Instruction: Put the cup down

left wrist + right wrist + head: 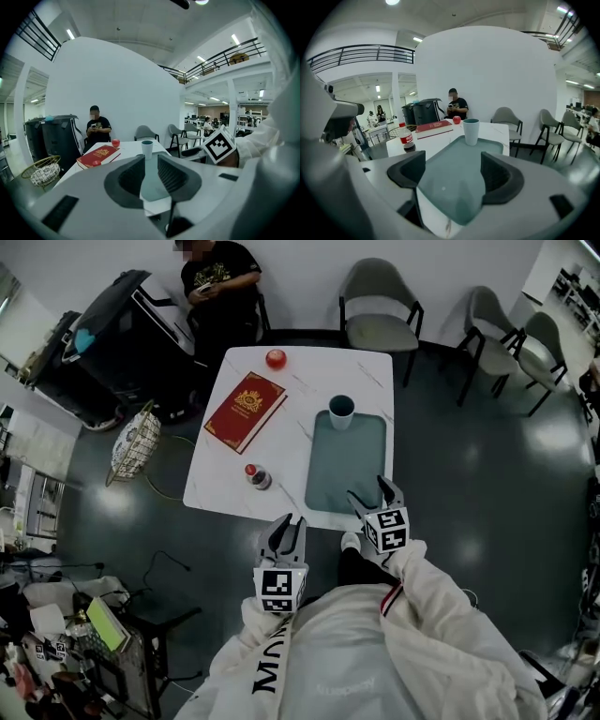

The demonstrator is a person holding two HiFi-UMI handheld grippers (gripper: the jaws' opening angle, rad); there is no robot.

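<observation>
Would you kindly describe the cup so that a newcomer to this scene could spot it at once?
Find the white table; a teal tray lies on its right half. The cup stands upright at the tray's far end: pale, with a dark teal inside, unlike the red-capped bottle, red apple and red book.

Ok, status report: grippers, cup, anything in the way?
Left gripper open, empty, at near edge of table. Right gripper open, empty, over near end of tray. Cup upright on tray's far end. Nothing between grippers and cup.
</observation>
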